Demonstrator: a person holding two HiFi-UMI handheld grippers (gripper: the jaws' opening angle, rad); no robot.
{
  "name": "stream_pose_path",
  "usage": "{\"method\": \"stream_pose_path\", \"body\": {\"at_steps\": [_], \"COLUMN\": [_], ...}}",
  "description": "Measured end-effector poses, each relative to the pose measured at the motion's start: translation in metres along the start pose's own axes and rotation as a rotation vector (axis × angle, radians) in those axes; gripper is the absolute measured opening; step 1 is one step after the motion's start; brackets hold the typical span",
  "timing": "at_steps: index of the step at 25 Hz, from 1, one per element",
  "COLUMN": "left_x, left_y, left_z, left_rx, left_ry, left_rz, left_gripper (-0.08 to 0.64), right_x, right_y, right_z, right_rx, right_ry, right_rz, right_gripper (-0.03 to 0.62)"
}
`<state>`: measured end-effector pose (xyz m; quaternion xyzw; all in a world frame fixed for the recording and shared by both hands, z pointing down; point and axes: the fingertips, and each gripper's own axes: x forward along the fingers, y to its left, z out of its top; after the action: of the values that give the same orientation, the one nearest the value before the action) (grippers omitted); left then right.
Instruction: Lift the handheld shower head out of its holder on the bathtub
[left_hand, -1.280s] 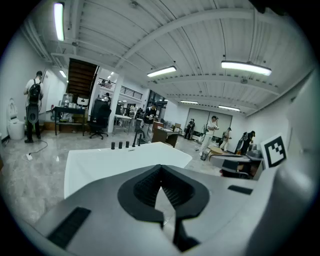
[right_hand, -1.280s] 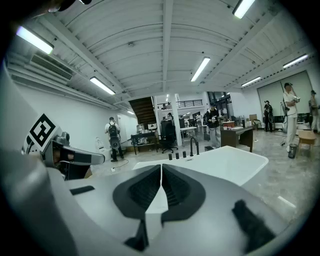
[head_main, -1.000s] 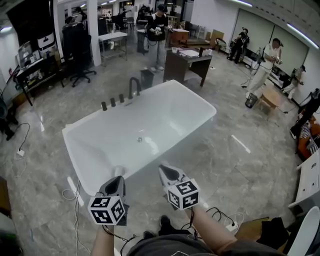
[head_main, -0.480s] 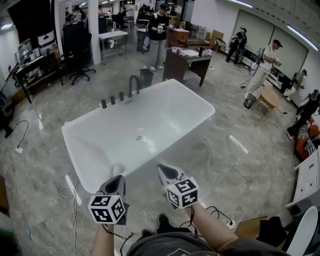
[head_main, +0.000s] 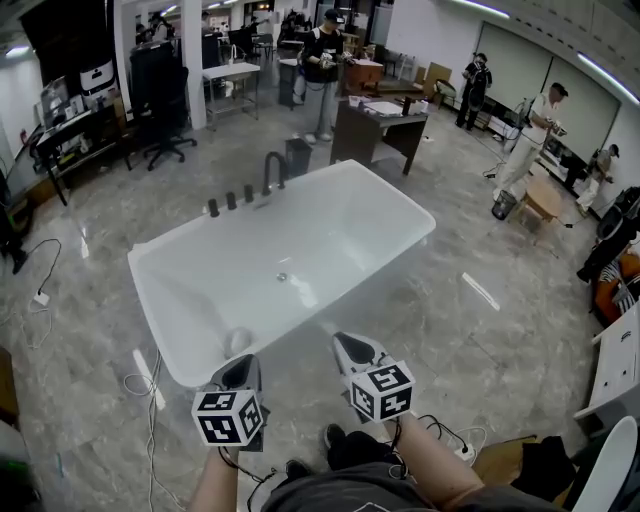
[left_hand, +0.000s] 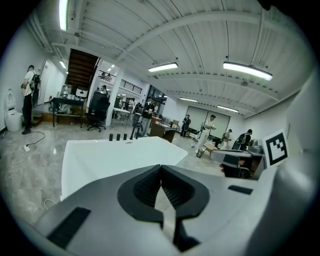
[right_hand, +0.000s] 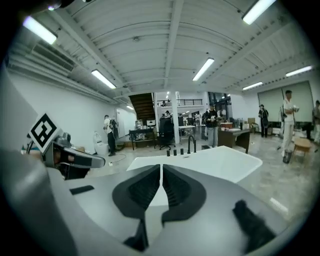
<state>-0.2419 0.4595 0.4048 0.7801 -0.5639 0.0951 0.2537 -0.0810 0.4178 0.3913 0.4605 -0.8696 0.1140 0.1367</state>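
Your left tongs, closed and empty, hover by the bathtub's near corner. Your right tongs beside them are closed too. The shower head is one of the black fittings on the far edge; you cannot tell which.

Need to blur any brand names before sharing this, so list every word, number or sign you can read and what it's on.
No words, brands or numbers can be read in any view.
Left gripper: square black-and-white markers on its cube, patterns, no letters.
Right gripper: the same kind of markers, no letters.
White box on the far-left shelf: dark marks, too small to read.
Bathtub: plain white, no print visible.
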Motion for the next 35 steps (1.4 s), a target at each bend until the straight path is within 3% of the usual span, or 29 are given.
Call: {"method": "stream_pose_path", "body": {"at_steps": [2,7,13,24,30,35], "left_x": [0.005,0.034,0.089,0.208,0.248,0.276], "left_y": [-0.004,-0.013,-0.015,-0.052,-0.063,-0.075], "left_z": [-0.003,0.001,0.032,0.072,0.082,0.092], "left_rx": [0.002,0.038,0.006,-0.017,-0.021,-0.02], "left_ry": [0.011,0.018,0.0,0.03,0.003,-0.008], "left_rz": [0.004,0.024,0.073,0.135,0.185,0.181], "left_gripper": [0.015,0.015,0.015,0.015,0.015,0.015], "right_x": [0.003,0.024,0.064,0.123,0.142,0.158], "right_y": [-0.009,-0.05,-0.1,-0.23,-0.27,-0.294], "right_z": [-0.003,-0.01,-0.003,0.017,0.013,0.017], "right_rx": [0.038,0.013,0.054,0.072,0.05,0.046], "right_ry": [0.0,0.014,0.029,0.058,0.079,0.076], "right_rz": [0.001,-0.04,0.051,0.114,0.162,0.17], "right_gripper": [0.031,0.031,0.031,0.031,0.031,0.031]}}
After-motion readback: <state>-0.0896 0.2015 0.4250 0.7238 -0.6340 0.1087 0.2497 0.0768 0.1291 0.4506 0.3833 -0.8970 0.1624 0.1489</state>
